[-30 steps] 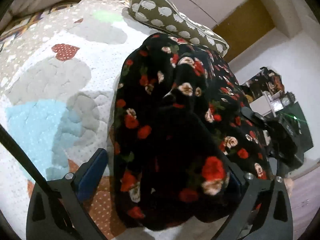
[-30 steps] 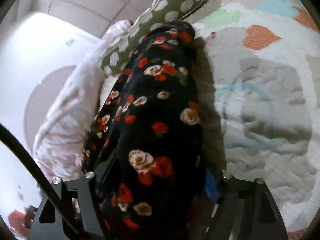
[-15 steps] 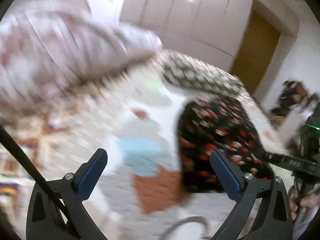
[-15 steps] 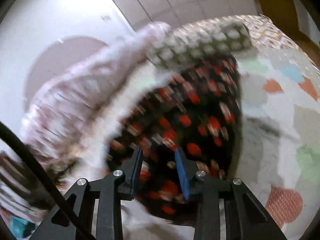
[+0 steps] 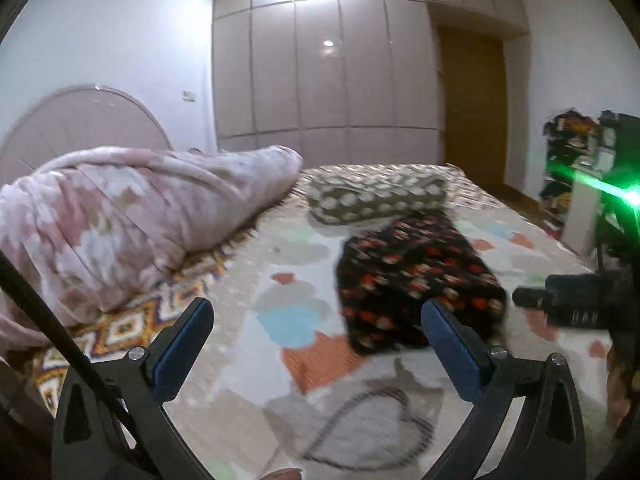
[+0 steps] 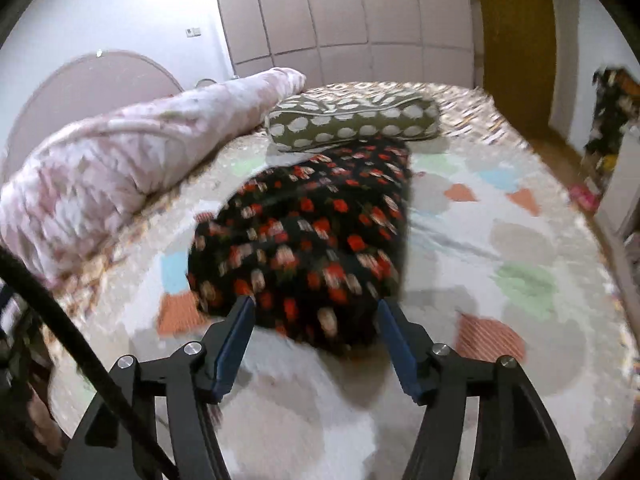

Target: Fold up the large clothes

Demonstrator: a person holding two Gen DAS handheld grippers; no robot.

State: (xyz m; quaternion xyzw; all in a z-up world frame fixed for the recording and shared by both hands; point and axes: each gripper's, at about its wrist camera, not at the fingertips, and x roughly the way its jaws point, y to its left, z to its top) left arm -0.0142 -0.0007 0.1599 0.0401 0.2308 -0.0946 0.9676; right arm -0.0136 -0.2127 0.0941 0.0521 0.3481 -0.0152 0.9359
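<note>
Left wrist view: the left tool point(image 5: 316, 334) hangs above the bed point(image 5: 532, 248) with its jaws spread wide and nothing between them. Its blue pads point(image 5: 452, 348) frame the near part of the patchwork bedspread point(image 5: 288, 280). The black floral garment point(image 5: 416, 276) lies folded into a compact bundle on that bedspread, ahead of the tool and a little to the right, its near edge just beyond the right pad. A green bolster with white spots point(image 5: 376, 198) lies across the bed right behind the garment, touching or nearly touching its far end. A pink blanket point(image 5: 132, 216) is heaped along the left side, in front of a rounded headboard point(image 5: 84, 120). At the right edge the right tool point(image 5: 576, 300) shows as a dark body only; its tips are out of frame. Pale wardrobe doors point(image 5: 320, 68) and a brown door point(image 5: 472, 108) close the far wall.

Right wrist view: the right tool point(image 6: 316, 344) is also parted, less widely than the left one, and grips nothing. The black floral garment point(image 6: 308, 236) lies straight ahead of it on the bedspread point(image 6: 512, 240); the bundle's near end sits between and just past the pads point(image 6: 236, 344), and whether they touch the cloth cannot be told through the motion blur. The bolster point(image 6: 352, 124) lies against the garment's far end, and the pink blanket point(image 6: 120, 160) runs along the left.
</note>
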